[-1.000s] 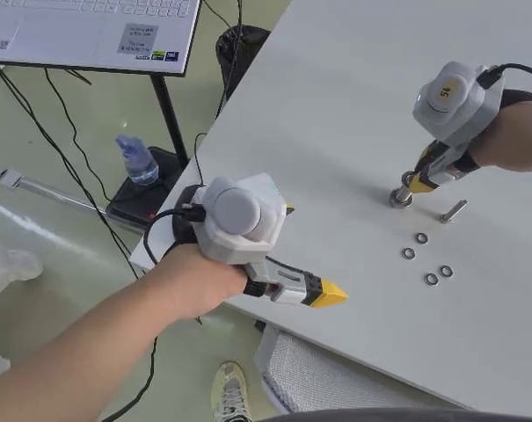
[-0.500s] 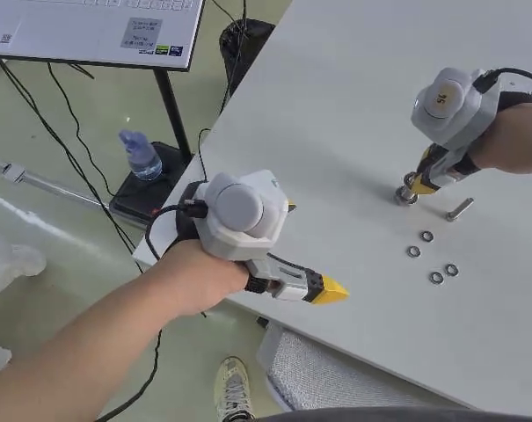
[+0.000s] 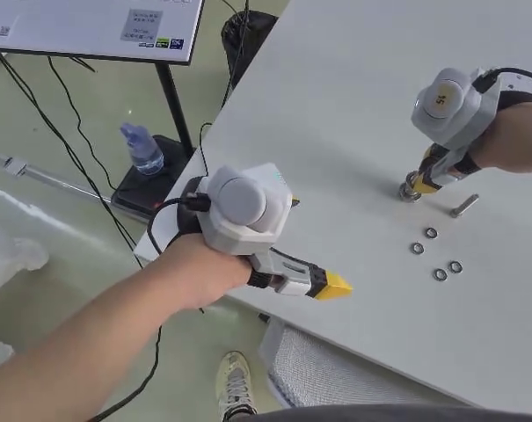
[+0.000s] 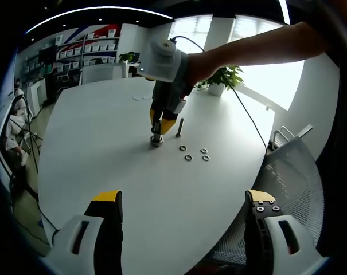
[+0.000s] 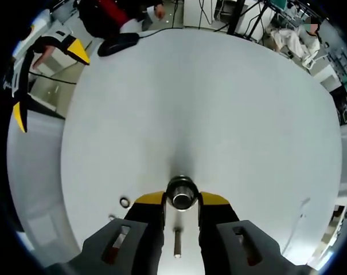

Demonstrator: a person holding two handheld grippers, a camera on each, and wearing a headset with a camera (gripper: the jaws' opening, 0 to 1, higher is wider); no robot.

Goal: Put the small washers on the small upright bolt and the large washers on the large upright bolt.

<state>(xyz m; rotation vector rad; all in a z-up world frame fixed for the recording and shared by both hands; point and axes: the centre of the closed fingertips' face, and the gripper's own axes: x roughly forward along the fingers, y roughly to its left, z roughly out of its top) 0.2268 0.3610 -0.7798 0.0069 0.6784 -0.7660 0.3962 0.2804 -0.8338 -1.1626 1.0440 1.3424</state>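
**Right gripper pinched on the big bolt, left gripper wide open and empty**

The big bolt [image 3: 410, 190] stands upright on the white table [image 3: 336, 105]. The right gripper [image 5: 182, 199] meets it from above. Its two yellow-tipped jaws are drawn in close against either side of the bolt's top, so the bolt sits pinched between them. Whether a washer is caught there as well cannot be told.

The small bolt [image 3: 464, 206] is not upright. It lies on its side on the table just beside the big bolt, on the side away from the left gripper, and does not touch it.

Four loose washers [image 3: 431, 233] lie flat in a loose cluster near the big bolt, between it and the table edge nearest the person. They are clear of both bolts and of the right gripper.

The left gripper [image 4: 183, 197] is held well apart from the big bolt, above the near edge of the table, and points toward the bolt. Its jaws are spread wide with nothing between them.
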